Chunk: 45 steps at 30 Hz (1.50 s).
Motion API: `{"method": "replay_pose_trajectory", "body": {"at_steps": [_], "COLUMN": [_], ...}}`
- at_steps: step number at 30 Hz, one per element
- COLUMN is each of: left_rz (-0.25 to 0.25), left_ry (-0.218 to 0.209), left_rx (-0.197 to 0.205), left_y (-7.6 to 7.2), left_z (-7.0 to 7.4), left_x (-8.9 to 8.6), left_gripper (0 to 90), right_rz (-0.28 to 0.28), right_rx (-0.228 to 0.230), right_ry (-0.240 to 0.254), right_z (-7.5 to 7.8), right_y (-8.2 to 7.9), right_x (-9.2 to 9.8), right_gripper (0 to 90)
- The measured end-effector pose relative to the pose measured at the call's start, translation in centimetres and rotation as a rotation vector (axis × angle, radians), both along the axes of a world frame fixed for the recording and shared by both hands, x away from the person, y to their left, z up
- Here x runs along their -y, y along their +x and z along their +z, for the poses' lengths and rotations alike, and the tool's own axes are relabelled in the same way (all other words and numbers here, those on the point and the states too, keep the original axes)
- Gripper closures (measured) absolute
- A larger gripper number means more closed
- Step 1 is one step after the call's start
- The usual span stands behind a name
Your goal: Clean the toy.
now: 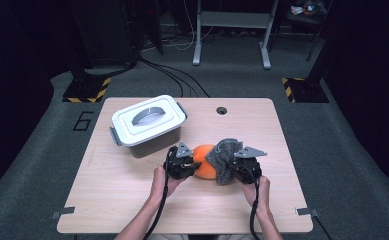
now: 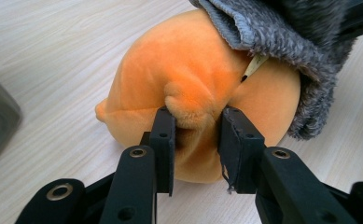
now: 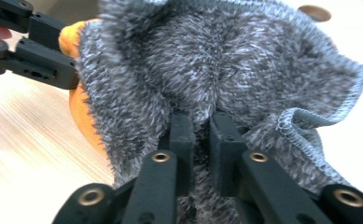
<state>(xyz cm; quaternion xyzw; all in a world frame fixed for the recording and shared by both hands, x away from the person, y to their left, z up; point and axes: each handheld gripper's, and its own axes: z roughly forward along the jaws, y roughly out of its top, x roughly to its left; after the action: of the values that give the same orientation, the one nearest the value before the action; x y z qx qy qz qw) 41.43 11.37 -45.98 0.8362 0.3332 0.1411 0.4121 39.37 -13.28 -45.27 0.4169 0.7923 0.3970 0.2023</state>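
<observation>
Sitting near the middle of the wooden table [image 1: 132, 200] is an orange plush toy [image 1: 203, 162], and both hands are on it right now. A grey fuzzy cloth [image 1: 222, 157] is draped over the toy's right side, touching it. On the left, the left gripper [image 2: 197, 123] has its jaws pinched on a fold of the orange plush, fabric bunched between the pads. On the right, the right gripper [image 3: 200, 126] is clamped on a tuft of the grey cloth, jaws nearly together. Both grippers sit low, just beside each other across the toy. Further back and to the left stands a white lidded storage box [image 1: 148, 125], handle flat, apart from the action.
</observation>
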Motion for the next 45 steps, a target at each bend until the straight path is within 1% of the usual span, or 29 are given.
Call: {"method": "replay_pose_trajectory", "body": {"at_steps": [2, 3, 5, 6, 7, 8, 9, 10, 12, 13, 15, 17, 18, 21, 25, 27, 30, 32, 34, 37, 40, 41, 42, 43, 45], "left_rz": [0.000, -0.001, -0.003, -0.003, -0.005, -0.006, -0.005, 0.000, -0.005, -0.007, -0.008, -0.010, -0.012, -0.008, -0.009, -0.010, -0.011, -0.013, -0.010, -0.013, -0.016, -0.015, -0.015, -0.014, -0.012], "left_ry": [-0.001, -0.004, -0.010, -0.007, -0.005, -0.003, -0.001, -0.005, -0.011, -0.012, -0.011, -0.011, -0.012, -0.019, -0.021, -0.020, -0.024, -0.022, -0.018, -0.023, -0.025, -0.024, -0.024, -0.025, -0.026], "left_rx": [-0.002, -0.002, -0.001, 0.004, 0.008, 0.008, 0.009, 0.006, -0.001, -0.006, -0.002, -0.005, -0.007, -0.010, -0.013, -0.014, -0.018, -0.019, -0.024, -0.031, -0.028, -0.029, -0.028, -0.029, -0.033], "left_y": [0.0, 0.0, -0.1, -0.1, -0.1, -0.1, -0.1, -0.1, 0.0, 0.0, 0.0, 0.0, 0.1, 0.1, 0.1, 0.2, 0.2, 0.2, 0.3, 0.4, 0.4, 0.4, 0.4, 0.4, 0.4], "left_z": [0.0, 0.0, 0.0, 0.1, 0.1, 0.1, 0.1, 0.1, 0.1, 0.1, 0.1, 0.1, 0.1, 0.0, 0.0, 0.0, 0.0, 0.0, 0.0, 0.0, 0.0, 0.0, 0.0, 0.0, 0.0], "left_x": [0.0, 0.0, 0.1, 0.2, 0.3, 0.3, 0.3, 0.3, 0.1, 0.2, 0.2, 0.2, 0.2, 0.1, 0.1, 0.1, 0.0, 0.0, -0.1, -0.2, -0.2, -0.1, -0.1, -0.1, -0.2], "left_gripper": [68.4, 68.5, 68.8, 68.9, 69.1, 69.3, 69.3, 69.5, 69.7, 69.8, 69.9, 69.8, 69.8, 69.6, 69.4, 69.4, 69.3, 69.3, 69.3, 69.3, 69.3, 69.3, 69.3, 69.3, 69.2], "right_rz": [0.009, 0.014, 0.043, 0.060, 0.079, 0.095, 0.095, 0.099, 0.087, 0.075, 0.068, 0.043, 0.032, -0.001, -0.044, -0.063, -0.086, -0.081, -0.090, -0.059, -0.005, 0.007, 0.029, 0.038, 0.047], "right_rx": [0.039, 0.046, 0.076, 0.087, 0.098, 0.109, 0.109, 0.112, 0.117, 0.112, 0.111, 0.104, 0.090, 0.058, 0.018, -0.009, -0.033, -0.039, -0.034, 0.007, 0.047, 0.053, 0.062, 0.065, 0.069], "right_ry": [0.005, 0.011, 0.023, 0.020, 0.011, -0.010, -0.024, -0.060, -0.097, -0.100, -0.101, -0.096, -0.097, -0.078, -0.062, -0.040, -0.040, -0.046, -0.024, -0.002, 0.006, 0.007, 0.001, -0.009, -0.051], "right_z": [0.5, 0.7, 1.3, 1.6, 2.0, 2.3, 2.4, 2.4, 2.2, 2.2, 2.1, 2.0, 1.9, 1.3, 0.3, -0.2, -0.8, -0.9, -0.7, 0.3, 1.4, 1.7, 2.0, 2.1, 2.2], "right_y": [-0.6, -0.9, -1.4, -1.7, -1.9, -2.0, -2.0, -1.9, -1.5, -1.4, -1.2, -1.1, -1.0, -0.5, 0.3, 0.7, 1.1, 1.2, 1.0, 0.1, -0.6, -0.8, -0.9, -1.0, -0.9], "right_x": [0.0, -0.1, -0.7, -1.2, -2.0, -2.6, -3.1, -3.6, -3.9, -3.9, -3.4, -2.8, -2.4, -0.9, 0.6, 1.2, 1.6, 1.9, 1.9, 1.5, 0.3, -0.1, -0.8, -1.2, -2.2], "right_gripper": [83.2, 83.2, 83.1, 83.1, 82.9, 82.8, 82.8, 82.6, 82.4, 82.3, 82.1, 81.8, 81.6, 81.3, 81.0, 80.9, 81.0, 81.1, 81.4, 81.6, 81.6, 81.6, 81.6, 81.6, 81.6]}}
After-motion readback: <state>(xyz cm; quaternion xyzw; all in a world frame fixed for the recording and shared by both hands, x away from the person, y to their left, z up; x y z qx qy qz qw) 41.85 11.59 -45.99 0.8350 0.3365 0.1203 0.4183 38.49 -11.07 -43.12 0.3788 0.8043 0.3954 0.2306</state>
